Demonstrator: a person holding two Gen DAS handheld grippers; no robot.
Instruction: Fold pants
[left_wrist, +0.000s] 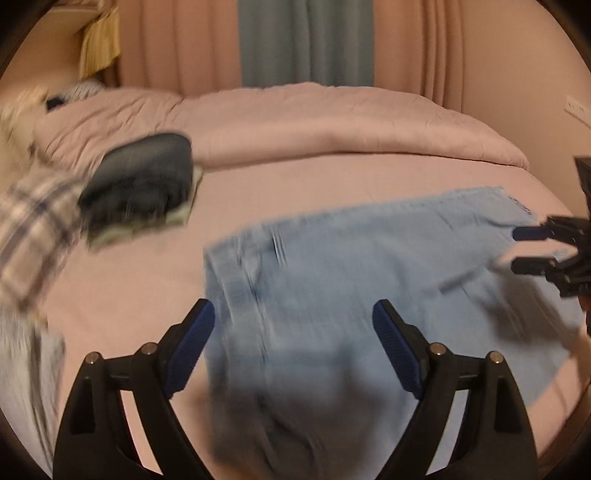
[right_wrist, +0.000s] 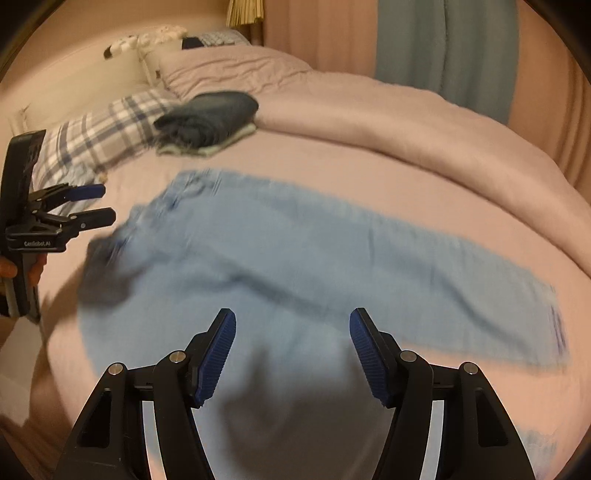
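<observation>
Light blue jeans (left_wrist: 351, 266) lie spread flat across the pink bed (left_wrist: 295, 122), waistband end near my left gripper, legs running toward the right; they also show in the right wrist view (right_wrist: 295, 251). My left gripper (left_wrist: 293, 325) is open and empty, hovering above the waist end. My right gripper (right_wrist: 291, 332) is open and empty, hovering above the middle of the jeans. Each gripper shows in the other's view: the right one (left_wrist: 517, 249) at the leg end, the left one (right_wrist: 103, 205) at the waist end. Both views are motion-blurred.
A stack of folded dark clothes (left_wrist: 140, 184) on a pale green piece sits at the left back of the bed (right_wrist: 210, 118). A plaid pillow (right_wrist: 99, 136) lies beside it. A rolled-back pink duvet (left_wrist: 332, 133) runs along the far side. Curtains (left_wrist: 306, 40) hang behind.
</observation>
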